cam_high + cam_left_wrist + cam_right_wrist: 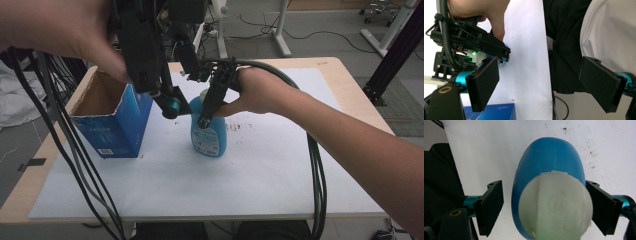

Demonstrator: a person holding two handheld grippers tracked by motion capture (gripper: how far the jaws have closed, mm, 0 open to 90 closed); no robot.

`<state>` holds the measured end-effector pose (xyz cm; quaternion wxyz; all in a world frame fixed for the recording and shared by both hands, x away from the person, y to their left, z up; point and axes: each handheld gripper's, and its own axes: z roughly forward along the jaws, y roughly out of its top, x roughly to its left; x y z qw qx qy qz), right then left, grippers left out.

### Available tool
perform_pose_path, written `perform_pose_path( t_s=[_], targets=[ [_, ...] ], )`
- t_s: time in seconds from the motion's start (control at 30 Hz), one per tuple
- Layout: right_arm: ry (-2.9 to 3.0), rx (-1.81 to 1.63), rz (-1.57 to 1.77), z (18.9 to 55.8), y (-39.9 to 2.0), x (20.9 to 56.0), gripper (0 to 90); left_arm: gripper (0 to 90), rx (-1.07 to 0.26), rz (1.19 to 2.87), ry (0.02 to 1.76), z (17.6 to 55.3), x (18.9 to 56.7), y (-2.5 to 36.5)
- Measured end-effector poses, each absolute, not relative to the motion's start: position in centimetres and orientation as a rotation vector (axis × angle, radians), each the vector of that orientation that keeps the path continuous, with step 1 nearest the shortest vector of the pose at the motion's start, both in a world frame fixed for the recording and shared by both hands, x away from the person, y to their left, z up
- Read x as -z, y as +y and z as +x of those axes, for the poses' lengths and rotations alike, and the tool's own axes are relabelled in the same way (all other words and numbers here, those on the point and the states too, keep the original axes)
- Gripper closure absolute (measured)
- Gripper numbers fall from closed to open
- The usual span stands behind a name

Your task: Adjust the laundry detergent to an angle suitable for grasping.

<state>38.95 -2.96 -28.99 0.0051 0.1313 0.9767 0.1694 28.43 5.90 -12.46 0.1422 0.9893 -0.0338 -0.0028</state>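
A blue bottle [209,137] with a white cap stands upright on the white sheet [260,170], near the table's middle. My right gripper [205,112] comes down over it from above. In the right gripper view the bottle [549,157] and its cap [556,205] sit between the jaws: the right pad [602,206] is at the cap's edge, and the left pad [490,206] stands a little apart from the bottle. My left gripper [167,102] hovers just left of the bottle, held high. Its jaws are wide apart with nothing between them [541,82].
An open blue cardboard box [112,120] stands at the left of the sheet, close beside the left gripper; its top also shows [496,111]. Thick cables [315,175] trail off the table's near edge. The wooden table's rim [350,75] frames the sheet.
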Motion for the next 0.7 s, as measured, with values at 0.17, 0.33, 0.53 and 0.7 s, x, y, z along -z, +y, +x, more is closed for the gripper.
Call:
perform_pose_path(
  t_s=[0.17, 0.33, 0.53, 0.7],
  targets=[
    [3.051, -0.535, 0.422, 38.93, -2.98, 28.95, 19.4, 16.5, 0.009, 2.856, -0.098, 28.43, 12.47, 5.87],
    [3.055, -0.565, 0.406, 38.86, -3.07, 28.68, 28.2, 16.4, 0.01, 2.858, -0.098, 28.43, 12.5, 5.86],
    [3.049, -0.56, 0.417, 38.82, -3.02, 28.63, 29.0, 16.4, 0.013, 2.857, -0.098, 28.44, 12.54, 5.82],
    [3.044, -0.564, 0.403, 38.93, -3.07, 28.63, 31.5, 16.4, 0.013, 2.859, -0.097, 28.42, 12.53, 5.8]
  ],
)
